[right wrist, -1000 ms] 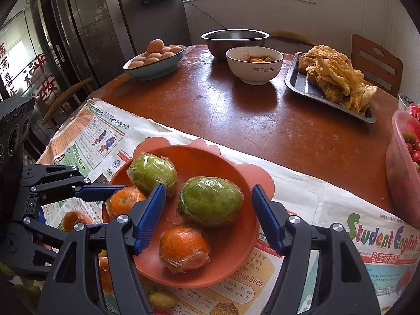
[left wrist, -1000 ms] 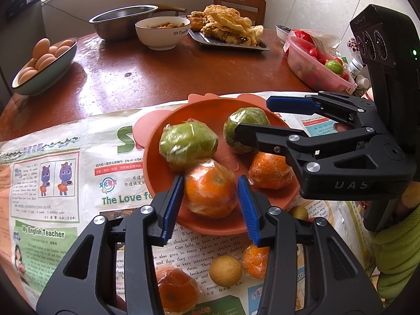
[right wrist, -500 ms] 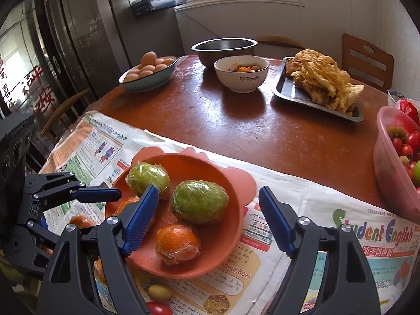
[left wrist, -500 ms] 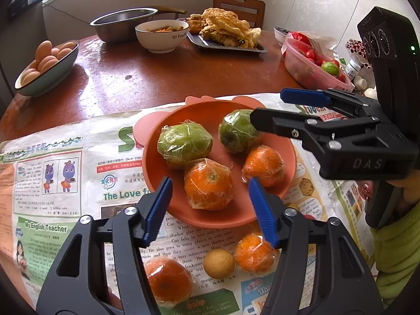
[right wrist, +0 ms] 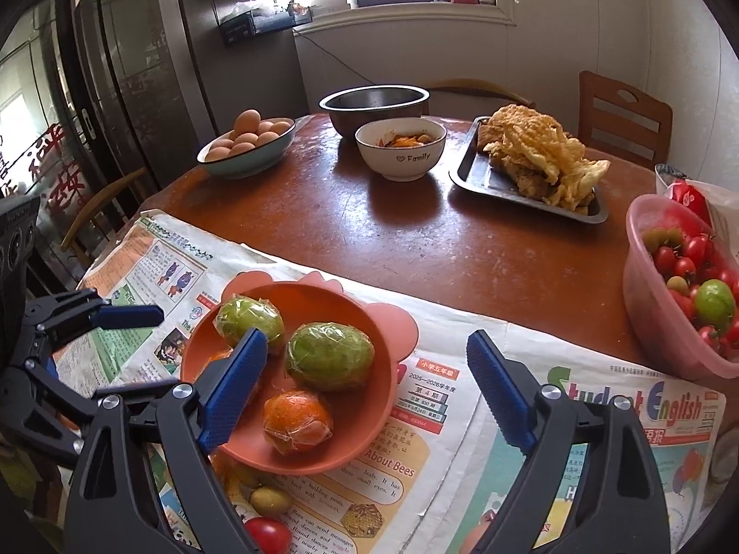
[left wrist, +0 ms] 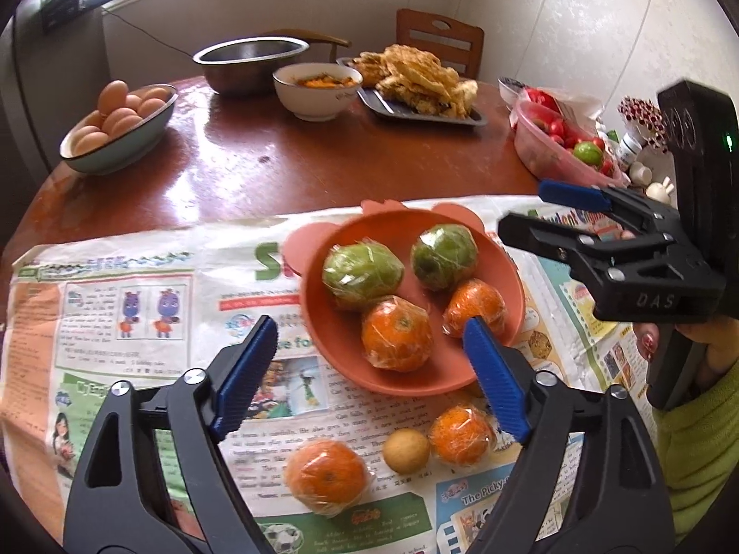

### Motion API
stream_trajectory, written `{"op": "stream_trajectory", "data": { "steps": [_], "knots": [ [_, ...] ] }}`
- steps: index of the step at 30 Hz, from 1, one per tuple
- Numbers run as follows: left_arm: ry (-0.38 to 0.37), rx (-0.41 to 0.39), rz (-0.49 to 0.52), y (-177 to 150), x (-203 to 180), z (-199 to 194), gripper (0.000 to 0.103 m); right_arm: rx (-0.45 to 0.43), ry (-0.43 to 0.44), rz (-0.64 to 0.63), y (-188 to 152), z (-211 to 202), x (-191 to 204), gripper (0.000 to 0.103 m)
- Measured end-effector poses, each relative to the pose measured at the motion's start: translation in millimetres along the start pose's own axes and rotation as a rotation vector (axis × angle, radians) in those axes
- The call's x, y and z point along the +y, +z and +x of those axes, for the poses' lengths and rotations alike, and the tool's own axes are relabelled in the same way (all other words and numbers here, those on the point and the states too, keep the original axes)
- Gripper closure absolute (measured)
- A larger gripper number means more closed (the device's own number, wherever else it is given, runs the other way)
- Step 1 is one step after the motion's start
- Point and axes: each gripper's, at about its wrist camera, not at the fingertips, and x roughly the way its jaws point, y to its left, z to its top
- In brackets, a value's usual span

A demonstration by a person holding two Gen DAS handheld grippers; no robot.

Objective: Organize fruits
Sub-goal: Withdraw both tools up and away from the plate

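An orange bowl [left wrist: 510,272] on the newspaper holds two wrapped green fruits [left wrist: 362,272] [left wrist: 443,256] and two wrapped oranges [left wrist: 397,334] [left wrist: 473,307]. My left gripper [left wrist: 369,374] hovers above the bowl's near rim. Its jaws are opening and its pads touch nothing. My right gripper [right wrist: 367,388] hangs over the same bowl [right wrist: 392,360] from the other side, jaws opening, nothing gripped. Each gripper shows in the other's view: the right gripper [left wrist: 526,210], the left gripper [right wrist: 148,351]. Two loose wrapped oranges [left wrist: 325,478] [left wrist: 462,434] and a small yellow fruit [left wrist: 406,450] lie on the paper.
Newspaper [left wrist: 138,304] covers the near half of the round wooden table. Behind it stand an egg bowl [right wrist: 249,147], a steel bowl [right wrist: 374,106], a white bowl [right wrist: 402,152], a tray of fried food [right wrist: 531,171] and a pink tub of tomatoes [right wrist: 669,323]. A tomato [right wrist: 268,535] lies near the edge.
Both grippers have spread wider and drawn up and back from the bowl. The left jaws stood close around the front orange; it now lies free in the bowl.
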Motion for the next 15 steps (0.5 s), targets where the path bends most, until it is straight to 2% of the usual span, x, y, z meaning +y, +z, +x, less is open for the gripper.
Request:
{"op": "stream_trajectory", "data": {
  "steps": [5,15],
  "knots": [
    [0.013,-0.026,-0.009,3,4,-10,0.016,-0.015,-0.008,-0.003,1,-8,3,0.010],
    [0.025,-0.050,-0.023,4,6,-23,0.010,-0.035,-0.031,-0.012,1,-24,6,0.008]
  ]
}}
